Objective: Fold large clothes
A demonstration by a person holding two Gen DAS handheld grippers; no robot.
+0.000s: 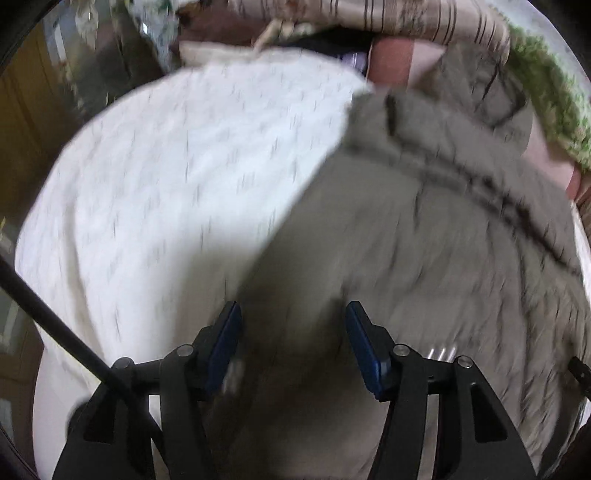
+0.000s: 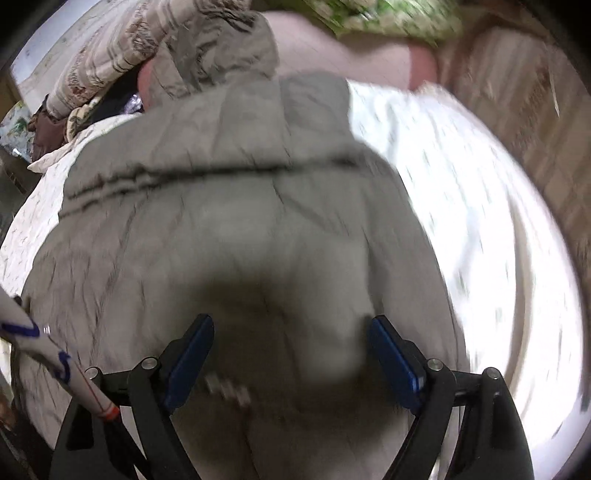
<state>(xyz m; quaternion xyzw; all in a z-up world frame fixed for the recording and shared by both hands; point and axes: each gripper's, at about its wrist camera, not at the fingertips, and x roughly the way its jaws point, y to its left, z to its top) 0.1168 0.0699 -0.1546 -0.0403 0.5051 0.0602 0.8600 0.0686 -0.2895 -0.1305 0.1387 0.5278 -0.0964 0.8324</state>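
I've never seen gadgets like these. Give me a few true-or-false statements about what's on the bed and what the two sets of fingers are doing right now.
1. A grey-green padded jacket lies on a white patterned bedsheet. True.
2. The left gripper is clamped shut on the jacket. False: its fingers stand apart, above the fabric, pinching nothing.
3. The right gripper is open over the jacket. True.
4. The jacket is bright red. False: it is grey-green.
5. A green floral cloth shows beyond the jacket, at the far edge. True.
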